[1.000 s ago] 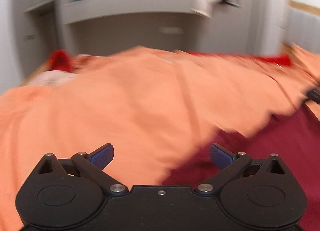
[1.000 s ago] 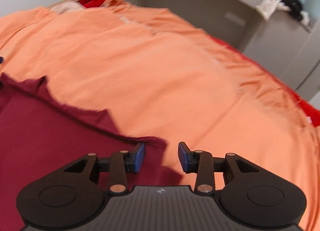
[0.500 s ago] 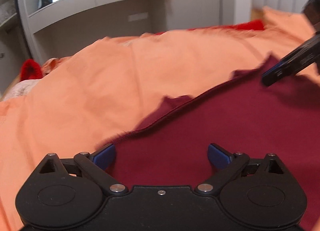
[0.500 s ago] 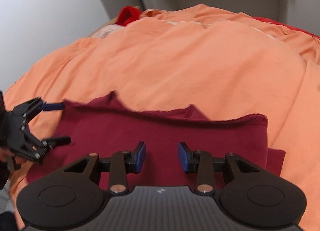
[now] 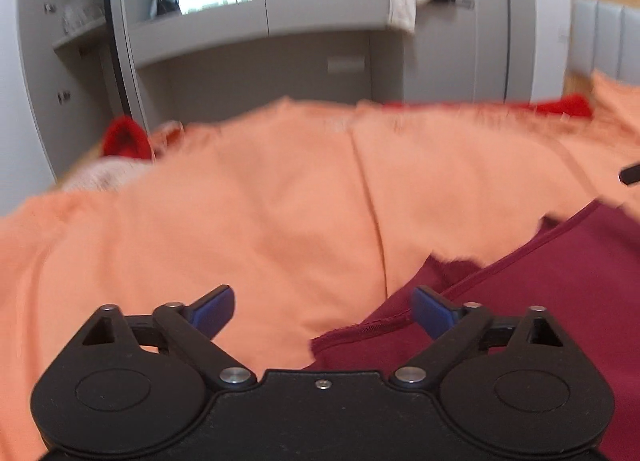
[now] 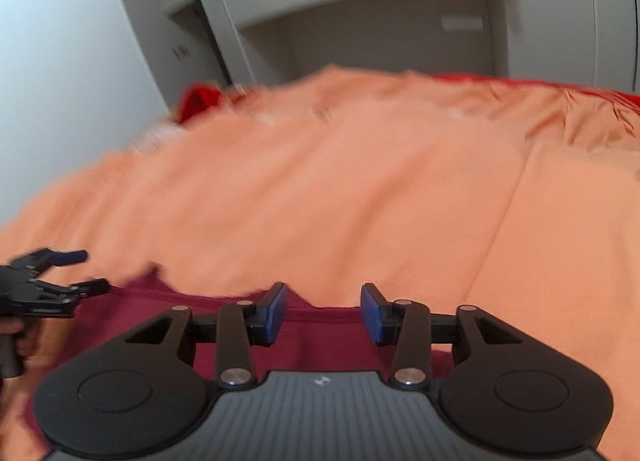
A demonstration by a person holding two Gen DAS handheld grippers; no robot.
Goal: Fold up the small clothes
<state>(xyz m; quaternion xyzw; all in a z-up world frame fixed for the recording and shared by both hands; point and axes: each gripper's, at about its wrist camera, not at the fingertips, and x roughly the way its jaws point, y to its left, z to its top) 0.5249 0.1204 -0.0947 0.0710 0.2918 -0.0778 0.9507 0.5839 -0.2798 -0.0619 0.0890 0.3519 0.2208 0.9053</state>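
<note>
A dark red garment (image 5: 552, 301) lies flat on the orange bedsheet (image 5: 260, 221). In the left wrist view its hemmed edge runs from the lower middle up to the right. My left gripper (image 5: 322, 311) is wide open above the garment's left edge, holding nothing. In the right wrist view the garment (image 6: 320, 341) lies under my right gripper (image 6: 323, 311), which is open and empty above its far edge. The left gripper also shows at the left edge of the right wrist view (image 6: 76, 273), open. A tip of the right gripper (image 5: 630, 173) shows at the far right of the left wrist view.
Orange sheet (image 6: 360, 189) covers the bed. A bright red cloth (image 5: 124, 139) and a pale cloth (image 5: 104, 177) lie at the far left corner. Grey cabinets and a shelf (image 5: 280, 21) with clothes stand behind the bed. A padded headboard (image 5: 604, 37) is at the right.
Both grippers have pulled back toward the garment's near side and tilted up. The left gripper now sits over the garment's left edge instead of its middle. Both stay open.
</note>
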